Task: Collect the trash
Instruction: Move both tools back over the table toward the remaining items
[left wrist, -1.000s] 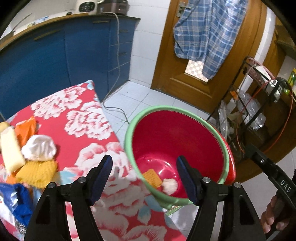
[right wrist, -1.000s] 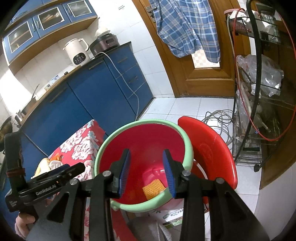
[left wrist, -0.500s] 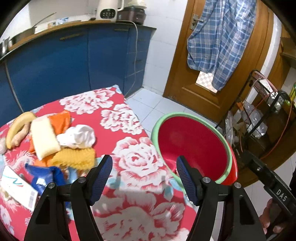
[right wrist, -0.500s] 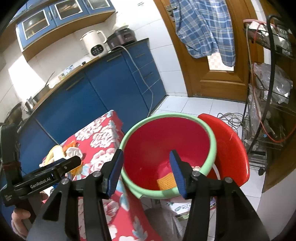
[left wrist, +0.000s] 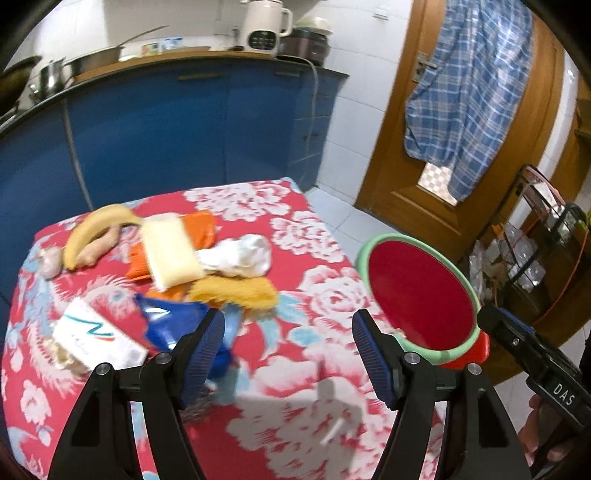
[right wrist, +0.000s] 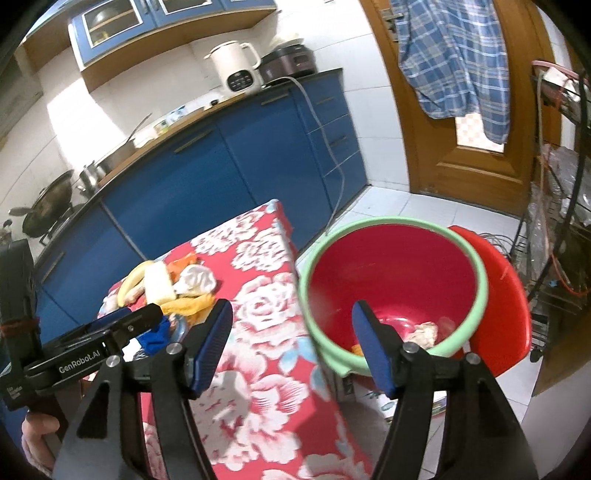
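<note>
A pile of trash lies on the red floral tablecloth (left wrist: 317,291): a banana (left wrist: 96,225), a pale sponge (left wrist: 168,251), an orange wrapper (left wrist: 201,229), a white crumpled tissue (left wrist: 240,254), a yellow net (left wrist: 236,291), a blue wrapper (left wrist: 170,321) and a white box (left wrist: 96,339). The red basin with a green rim (left wrist: 421,295) stands off the table's right edge and holds trash scraps (right wrist: 424,332). My left gripper (left wrist: 288,350) is open and empty above the table, near the blue wrapper. My right gripper (right wrist: 291,343) is open and empty, between table and basin (right wrist: 391,269).
Blue kitchen cabinets (left wrist: 166,136) run behind the table, with a kettle (left wrist: 262,26) on the counter. A wooden door (left wrist: 469,122) with a plaid shirt (left wrist: 465,92) hanging on it is at the right. A wire rack (left wrist: 546,236) stands by the basin. A red lid (right wrist: 506,295) leans behind the basin.
Both grippers have swung left from the basin toward the table. The right gripper's jaws have opened wider. The trash pile has come fully into the left wrist view.
</note>
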{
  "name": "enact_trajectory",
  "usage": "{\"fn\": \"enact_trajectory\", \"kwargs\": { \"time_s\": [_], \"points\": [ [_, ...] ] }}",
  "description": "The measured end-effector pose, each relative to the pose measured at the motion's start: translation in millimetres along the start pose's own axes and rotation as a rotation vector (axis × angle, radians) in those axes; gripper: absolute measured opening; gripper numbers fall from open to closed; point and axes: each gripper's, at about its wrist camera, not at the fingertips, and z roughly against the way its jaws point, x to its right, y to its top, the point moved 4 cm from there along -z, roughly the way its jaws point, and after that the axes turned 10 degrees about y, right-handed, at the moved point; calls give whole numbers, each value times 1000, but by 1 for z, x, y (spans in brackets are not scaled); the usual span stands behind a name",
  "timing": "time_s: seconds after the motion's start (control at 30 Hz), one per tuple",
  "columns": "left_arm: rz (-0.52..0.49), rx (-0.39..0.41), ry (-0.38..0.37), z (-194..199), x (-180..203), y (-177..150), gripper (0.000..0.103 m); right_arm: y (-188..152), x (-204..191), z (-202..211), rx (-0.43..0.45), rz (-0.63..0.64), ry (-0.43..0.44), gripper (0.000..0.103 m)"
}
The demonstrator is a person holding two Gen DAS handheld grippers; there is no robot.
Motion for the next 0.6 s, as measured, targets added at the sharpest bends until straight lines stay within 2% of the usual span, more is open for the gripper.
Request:
{"fn": "enact_trajectory", "kwargs": {
  "time_s": [0.6],
  "points": [
    [178,-30,152,4,-121,-27,73,-18,-62,-52,-131,88,71,69]
  ]
}}
